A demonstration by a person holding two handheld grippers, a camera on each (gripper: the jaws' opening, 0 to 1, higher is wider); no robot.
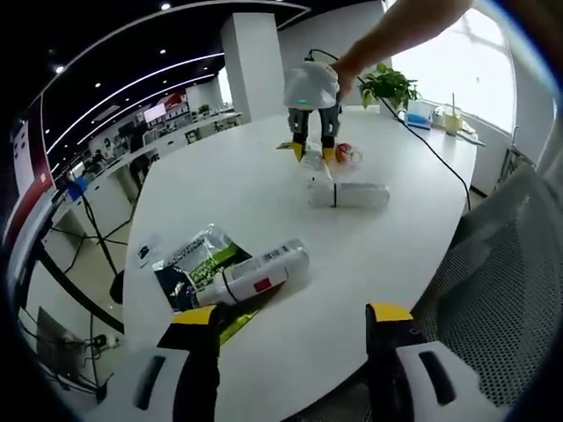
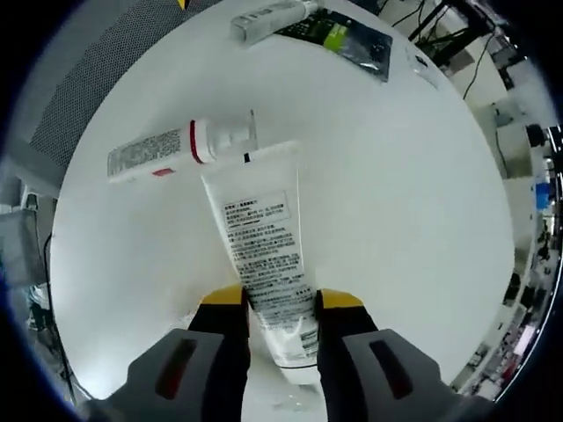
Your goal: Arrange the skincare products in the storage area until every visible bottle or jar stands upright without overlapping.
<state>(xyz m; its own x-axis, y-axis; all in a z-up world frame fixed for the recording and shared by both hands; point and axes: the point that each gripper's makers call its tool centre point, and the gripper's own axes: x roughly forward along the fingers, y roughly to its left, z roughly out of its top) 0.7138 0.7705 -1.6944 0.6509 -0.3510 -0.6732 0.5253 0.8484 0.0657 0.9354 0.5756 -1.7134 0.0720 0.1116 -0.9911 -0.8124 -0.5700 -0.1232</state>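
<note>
A white tube (image 2: 260, 237) with printed text lies flat on the round white table (image 2: 396, 193). My right gripper (image 2: 283, 303) is shut on its crimped end. Its cap end touches a white bottle with a red band (image 2: 167, 149), which lies on its side. In the left gripper view the right gripper (image 1: 313, 154) is at the table's far side, held by a person's hand, over the tube (image 1: 317, 171) and that lying bottle (image 1: 352, 195). My left gripper (image 1: 292, 315) is open near the table's front edge. Just beyond it, another white bottle (image 1: 259, 272) lies partly on a green and black pouch (image 1: 195, 259).
A small red and white item (image 1: 347, 154) sits beside the right gripper. A potted plant (image 1: 387, 83) and a cable stand at the far edge. A grey mesh chair (image 1: 501, 264) is at the table's right side. The far bottle (image 2: 268, 19) and pouch (image 2: 339, 35) lie across the table.
</note>
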